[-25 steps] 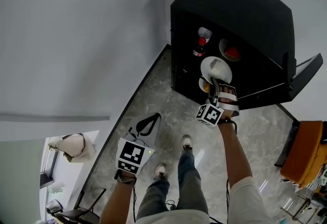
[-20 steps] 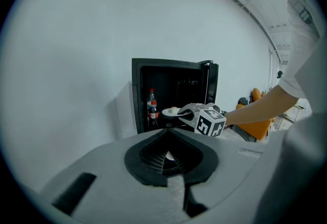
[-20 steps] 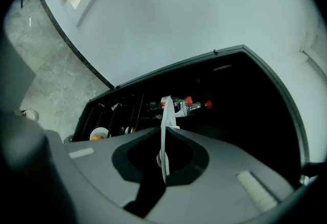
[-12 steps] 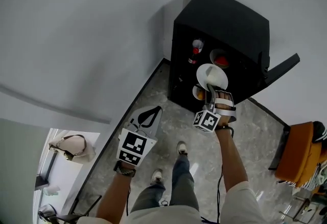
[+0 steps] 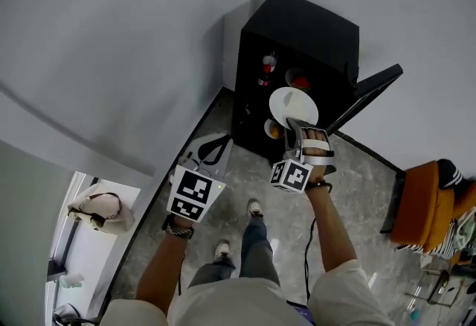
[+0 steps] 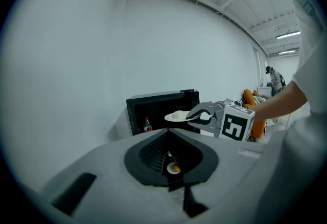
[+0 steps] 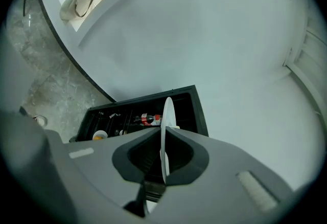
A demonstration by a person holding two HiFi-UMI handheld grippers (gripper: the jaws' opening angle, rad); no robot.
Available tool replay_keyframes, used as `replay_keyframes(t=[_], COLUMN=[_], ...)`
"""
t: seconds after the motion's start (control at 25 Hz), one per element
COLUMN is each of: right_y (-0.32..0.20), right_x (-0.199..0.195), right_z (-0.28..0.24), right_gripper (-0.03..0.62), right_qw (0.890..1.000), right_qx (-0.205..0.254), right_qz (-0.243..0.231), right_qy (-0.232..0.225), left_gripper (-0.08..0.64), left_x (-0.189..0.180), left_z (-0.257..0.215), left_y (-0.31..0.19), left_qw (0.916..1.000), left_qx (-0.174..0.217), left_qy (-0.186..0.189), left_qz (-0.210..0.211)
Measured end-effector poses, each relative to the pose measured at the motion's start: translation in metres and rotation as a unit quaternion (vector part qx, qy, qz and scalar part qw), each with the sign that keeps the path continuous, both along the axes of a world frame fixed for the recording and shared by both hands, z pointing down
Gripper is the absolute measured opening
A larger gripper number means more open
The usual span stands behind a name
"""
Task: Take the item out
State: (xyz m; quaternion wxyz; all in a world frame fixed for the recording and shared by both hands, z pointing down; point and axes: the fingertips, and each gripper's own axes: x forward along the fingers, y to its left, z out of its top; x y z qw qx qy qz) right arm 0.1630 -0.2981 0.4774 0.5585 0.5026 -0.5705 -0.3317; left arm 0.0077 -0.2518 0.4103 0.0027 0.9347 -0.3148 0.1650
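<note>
Right gripper (image 5: 296, 126): jaws clamped on the rim of a white plate (image 5: 292, 104), held just outside the open black cabinet (image 5: 301, 23). Left gripper (image 5: 210, 153): jaws together, empty, low at the person's side. Cabinet shelves: red-capped bottle (image 5: 265, 69), cup (image 5: 274, 129).

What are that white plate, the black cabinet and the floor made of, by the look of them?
The plate is smooth, plain white, with a thin stiff rim seen edge-on: probably glazed ceramic, possibly melamine. The cabinet has flat matt black panels with no grain: painted metal or plastic, I cannot tell which. The floor is grey, veined and glinting: polished stone or stone-look tile.
</note>
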Motion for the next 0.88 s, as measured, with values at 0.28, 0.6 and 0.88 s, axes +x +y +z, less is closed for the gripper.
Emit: replay_keyframes(t=[0.28, 0.6, 0.88], right_y=[0.054, 0.116, 0.167], right_x=[-0.024, -0.044, -0.059], right_z=[-0.052, -0.095, -0.122], right_gripper=[0.026, 0.026, 0.026], right_qw=[1.000, 1.000, 0.999], right_qx=[0.017, 0.019, 0.028], right_qz=[-0.009, -0.014, -0.006], right_qy=[0.004, -0.018, -0.024], left_gripper=[0.005, 0.005, 0.005], left_x=[-0.003, -0.001, 0.008], left_z=[-0.028, -0.057, -0.074], left_y=[0.032, 0.060, 0.088], left_qw=[0.9992, 0.9968, 0.9941], left_qx=[0.024, 0.050, 0.067], left_qy=[0.003, 0.013, 0.020], left_qz=[0.031, 0.061, 0.083])
